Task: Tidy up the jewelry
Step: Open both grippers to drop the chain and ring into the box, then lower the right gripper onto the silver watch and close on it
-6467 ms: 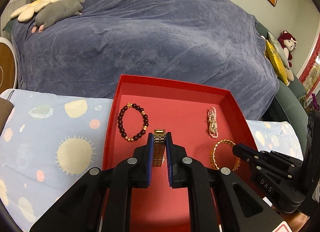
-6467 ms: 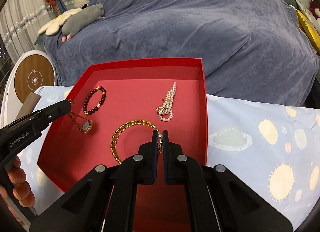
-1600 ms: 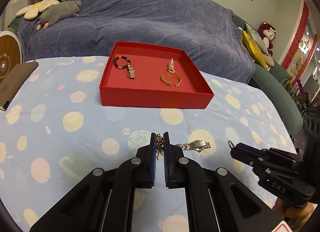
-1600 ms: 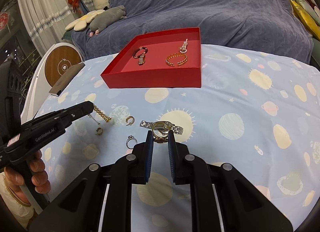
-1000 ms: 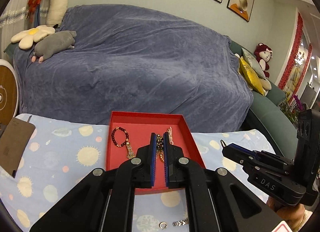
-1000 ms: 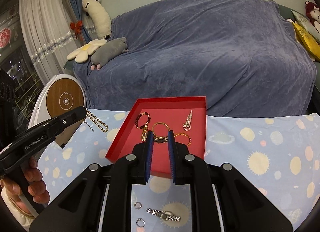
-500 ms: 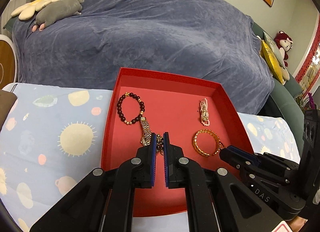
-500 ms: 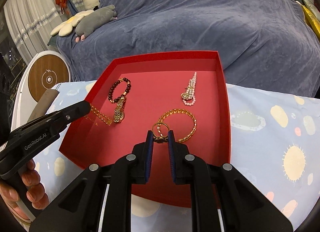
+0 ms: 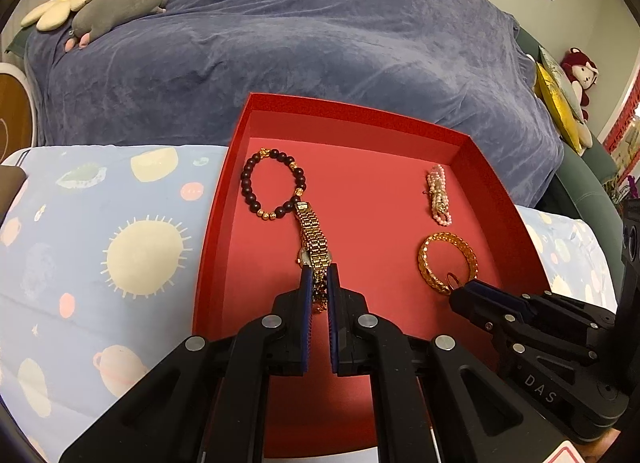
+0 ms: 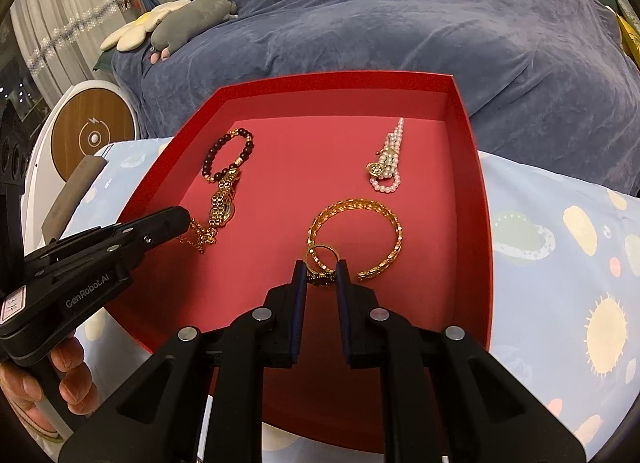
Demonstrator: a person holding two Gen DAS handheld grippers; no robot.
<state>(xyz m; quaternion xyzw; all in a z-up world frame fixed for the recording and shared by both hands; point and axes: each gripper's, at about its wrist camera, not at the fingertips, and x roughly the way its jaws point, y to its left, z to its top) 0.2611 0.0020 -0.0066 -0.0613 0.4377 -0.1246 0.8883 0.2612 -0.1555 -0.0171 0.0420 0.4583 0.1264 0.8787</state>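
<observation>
A red tray (image 9: 492, 171) (image 10: 472, 167) lies on the patterned cloth. Inside lie a dark bead bracelet (image 9: 272, 183) (image 10: 228, 155), a gold watch (image 9: 314, 241) (image 10: 222, 203), a pearl piece (image 9: 438, 199) (image 10: 388, 167) and a gold bangle (image 9: 448, 263) (image 10: 356, 231). My left gripper (image 9: 318, 283) (image 10: 182, 219) is shut on a thin gold chain (image 10: 200, 237) that droops onto the tray floor beside the watch. My right gripper (image 10: 320, 271) (image 9: 456, 291) is shut on a gold ring (image 10: 322, 259) low over the bangle's near edge.
A blue-covered sofa (image 9: 320, 43) stands behind the tray, with plush toys (image 9: 100, 7) on its left end. The cloth with suns and planets (image 9: 100, 243) spreads on both sides. A round white and wood device (image 10: 94, 131) stands at the left.
Both grippers have moved lower and closer over the tray. The chain now touches the tray floor by the watch, and the ring hangs at the bangle's edge.
</observation>
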